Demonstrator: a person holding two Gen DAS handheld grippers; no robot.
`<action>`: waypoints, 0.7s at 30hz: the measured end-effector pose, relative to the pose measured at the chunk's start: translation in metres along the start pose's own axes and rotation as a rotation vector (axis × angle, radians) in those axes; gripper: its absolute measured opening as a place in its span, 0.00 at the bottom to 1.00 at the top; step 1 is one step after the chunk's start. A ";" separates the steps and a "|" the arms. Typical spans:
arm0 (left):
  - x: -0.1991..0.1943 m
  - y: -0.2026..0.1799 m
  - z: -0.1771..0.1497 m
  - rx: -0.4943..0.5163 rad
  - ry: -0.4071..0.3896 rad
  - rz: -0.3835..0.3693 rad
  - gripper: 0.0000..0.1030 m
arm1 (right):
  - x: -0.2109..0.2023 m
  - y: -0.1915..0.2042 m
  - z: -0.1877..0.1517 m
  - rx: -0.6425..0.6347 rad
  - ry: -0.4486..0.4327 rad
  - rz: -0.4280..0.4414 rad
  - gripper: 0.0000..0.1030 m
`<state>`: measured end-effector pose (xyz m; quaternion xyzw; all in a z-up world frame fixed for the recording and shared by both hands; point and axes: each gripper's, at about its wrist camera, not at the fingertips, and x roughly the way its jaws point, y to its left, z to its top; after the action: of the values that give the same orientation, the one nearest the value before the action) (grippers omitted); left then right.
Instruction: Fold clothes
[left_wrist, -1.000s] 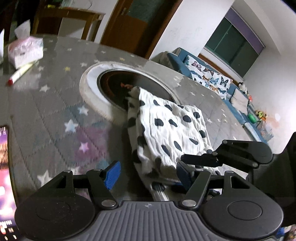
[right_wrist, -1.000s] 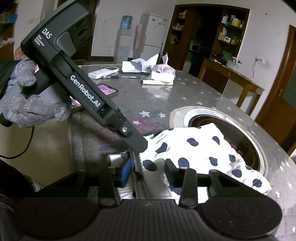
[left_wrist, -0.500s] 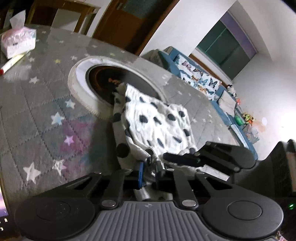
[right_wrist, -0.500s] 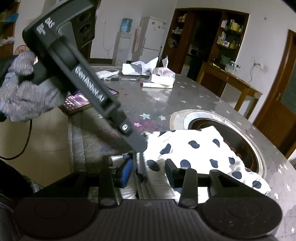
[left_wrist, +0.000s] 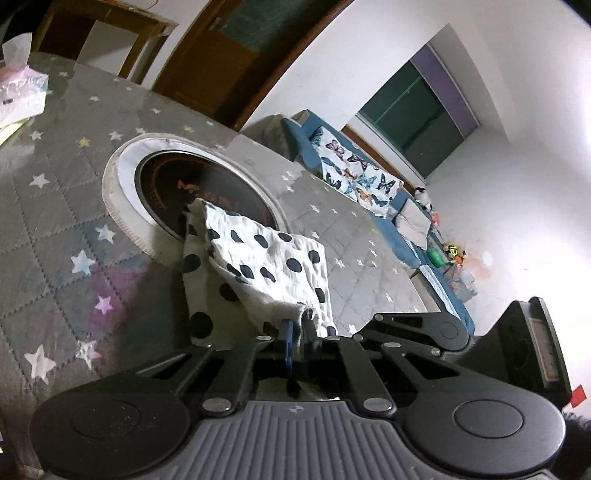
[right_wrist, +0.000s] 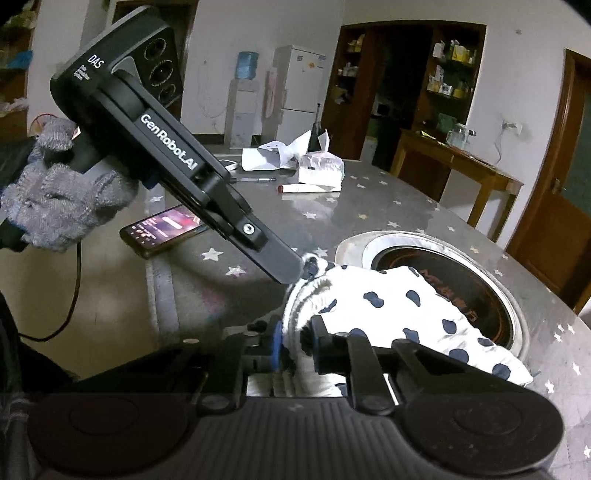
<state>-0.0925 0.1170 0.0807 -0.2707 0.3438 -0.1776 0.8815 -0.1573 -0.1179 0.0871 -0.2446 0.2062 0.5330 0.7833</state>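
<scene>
- The cloth (left_wrist: 266, 266), white with dark spots and folded into several layers, lies on the table (left_wrist: 51, 221) with its far end over the rim of the round hob (left_wrist: 207, 192) sunk in the table's middle.
- The left gripper (left_wrist: 295, 332) is clamped tight on the near corner of the top layer, which it holds raised off the layers beneath; the blue pad (left_wrist: 287, 339) and the other finger have only bunched fabric between them.
- The right gripper (right_wrist: 295, 345) is closed on the thick near edge of the folded stack (right_wrist: 399, 314), with the rolled hem pinched between its fingers.
- In the right wrist view the left gripper's tip (right_wrist: 295, 267) touches the same edge just beyond, held by a hand (right_wrist: 62, 199) in a grey knit glove.
- A phone (right_wrist: 166, 229) with a lit screen lies near the table's near-left edge.
- A tissue pack (right_wrist: 320, 169), a pen (right_wrist: 255, 180) and a marker (right_wrist: 295, 188) sit toward the far edge, well apart from the cloth.
- A blue sofa (left_wrist: 369, 184) with a butterfly cover stands beyond the table.
</scene>
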 end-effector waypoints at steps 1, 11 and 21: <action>0.000 0.001 -0.001 0.003 0.006 0.006 0.06 | 0.001 0.001 -0.002 -0.001 0.005 0.004 0.14; 0.009 0.003 0.013 0.035 -0.011 0.032 0.07 | 0.010 0.020 -0.010 -0.110 0.019 0.016 0.17; 0.062 0.006 0.030 0.043 0.045 0.002 0.07 | -0.005 0.004 -0.006 0.022 0.024 0.129 0.32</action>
<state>-0.0269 0.1012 0.0639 -0.2471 0.3601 -0.1901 0.8793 -0.1635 -0.1237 0.0841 -0.2287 0.2366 0.5771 0.7474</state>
